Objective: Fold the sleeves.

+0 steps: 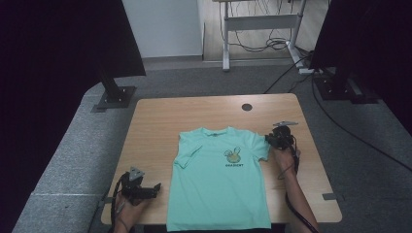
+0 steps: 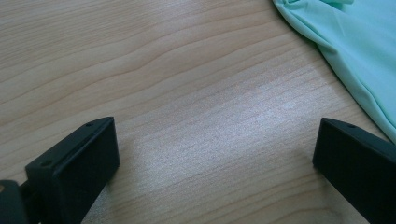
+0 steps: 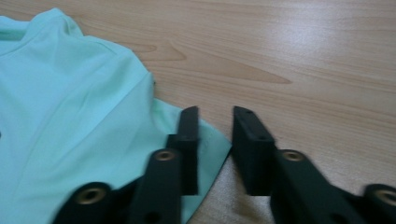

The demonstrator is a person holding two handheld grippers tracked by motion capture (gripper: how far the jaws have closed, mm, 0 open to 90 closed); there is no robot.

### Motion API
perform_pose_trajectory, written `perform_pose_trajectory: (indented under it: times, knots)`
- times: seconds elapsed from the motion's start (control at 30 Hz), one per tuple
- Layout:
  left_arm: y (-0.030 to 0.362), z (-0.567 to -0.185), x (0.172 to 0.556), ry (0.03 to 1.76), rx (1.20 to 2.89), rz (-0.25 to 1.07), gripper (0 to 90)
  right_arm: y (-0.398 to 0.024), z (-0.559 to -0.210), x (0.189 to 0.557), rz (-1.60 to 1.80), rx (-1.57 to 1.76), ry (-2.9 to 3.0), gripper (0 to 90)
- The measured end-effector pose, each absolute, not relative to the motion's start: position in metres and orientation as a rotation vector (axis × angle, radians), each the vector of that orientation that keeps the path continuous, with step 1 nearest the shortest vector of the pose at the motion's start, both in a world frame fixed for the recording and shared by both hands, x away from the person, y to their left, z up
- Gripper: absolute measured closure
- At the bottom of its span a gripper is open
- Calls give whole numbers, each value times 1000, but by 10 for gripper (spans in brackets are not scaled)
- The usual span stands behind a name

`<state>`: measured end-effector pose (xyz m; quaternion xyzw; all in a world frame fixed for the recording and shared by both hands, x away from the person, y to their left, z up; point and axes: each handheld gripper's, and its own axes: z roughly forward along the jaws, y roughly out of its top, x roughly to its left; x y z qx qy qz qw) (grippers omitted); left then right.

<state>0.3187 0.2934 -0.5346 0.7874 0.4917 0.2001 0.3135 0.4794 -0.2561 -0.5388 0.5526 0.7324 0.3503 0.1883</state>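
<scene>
A mint-green T-shirt with a small print on the chest lies flat, front up, on the wooden table, its hem hanging over the near edge. My right gripper is at the shirt's right sleeve. In the right gripper view its jaws stand close together with a narrow gap. One jaw rests over the sleeve and the sleeve's corner lies flat in the gap, not pinched. My left gripper sits near the table's front left, its jaws wide apart over bare wood. The shirt's edge lies just beyond them.
A round cable hole sits at the table's far side. Black stand bases flank the table on the grey floor, with cables on the right. A white desk frame stands behind.
</scene>
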Motion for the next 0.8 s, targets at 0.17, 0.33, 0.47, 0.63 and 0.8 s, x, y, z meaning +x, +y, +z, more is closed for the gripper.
perform_pose_trajectory:
  times: [0.17,0.33,0.47,0.63,0.8]
  knots:
    - [293,-535,319,1296,2076,527,4,-253,-539,478,987,1567,2056,867]
    - [293,-535,319,1296,2076,527,4,-248,-535,475,975,1553,2054,867]
    - [293,-535,319,1296,2076,527,4,-240,-531,472,981,1534,2058,866]
    - [293,-535,319,1296,2076,527,4,-229,-526,467,988,1512,2073,866]
    - [293,-535,319,1296,2076,528,5,-219,-522,462,1003,1496,2079,866]
